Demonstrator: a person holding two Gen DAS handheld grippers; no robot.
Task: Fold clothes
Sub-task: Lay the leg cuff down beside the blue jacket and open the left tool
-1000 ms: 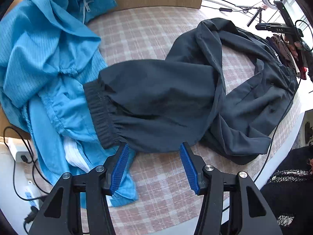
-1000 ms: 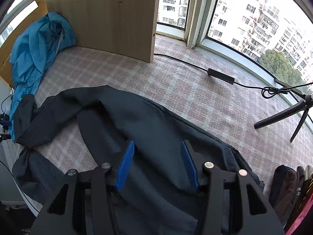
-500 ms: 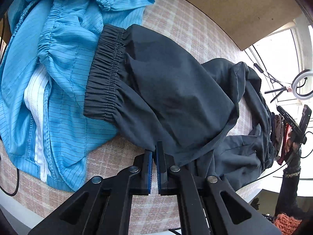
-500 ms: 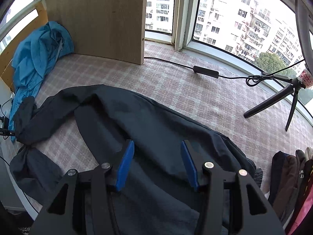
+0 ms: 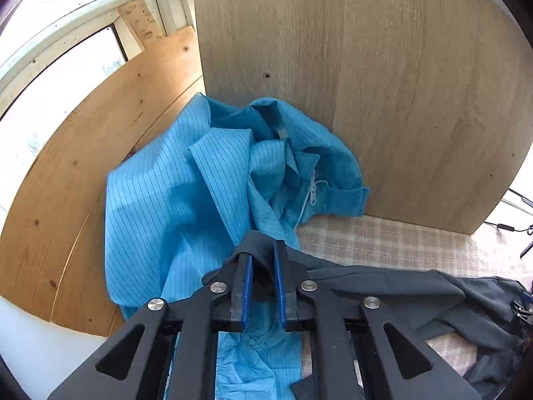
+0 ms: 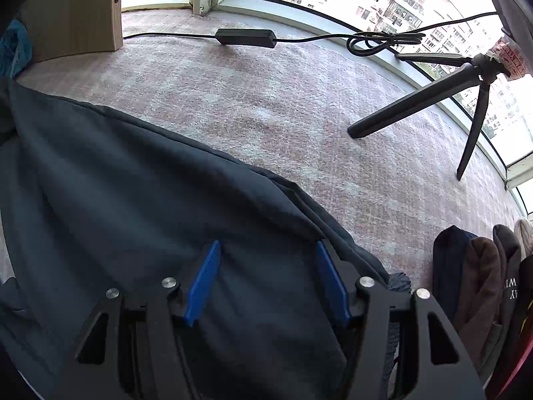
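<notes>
My left gripper (image 5: 263,260) is shut on an edge of the dark grey garment (image 5: 383,280), lifted above the checked cloth surface (image 5: 383,236); fabric drapes over its fingertips and trails off to the right. The same dark garment (image 6: 133,193) fills the lower left of the right wrist view. My right gripper (image 6: 266,253) is open just above it, blue pads on either side of a flat stretch of fabric, holding nothing. A crumpled blue striped garment (image 5: 186,200) lies beyond the left gripper against the boards.
A wooden panel (image 5: 366,83) stands upright behind the blue garment, with a pine board (image 5: 83,166) to its left. A black tripod (image 6: 433,100), a power adapter (image 6: 246,37) with its cable, and folded dark clothes (image 6: 479,273) lie along the right.
My left gripper closed on the dark garment's edge and has lifted and swung up toward the wooden panel. My right gripper stayed open and moved lower and closer over the dark fabric.
</notes>
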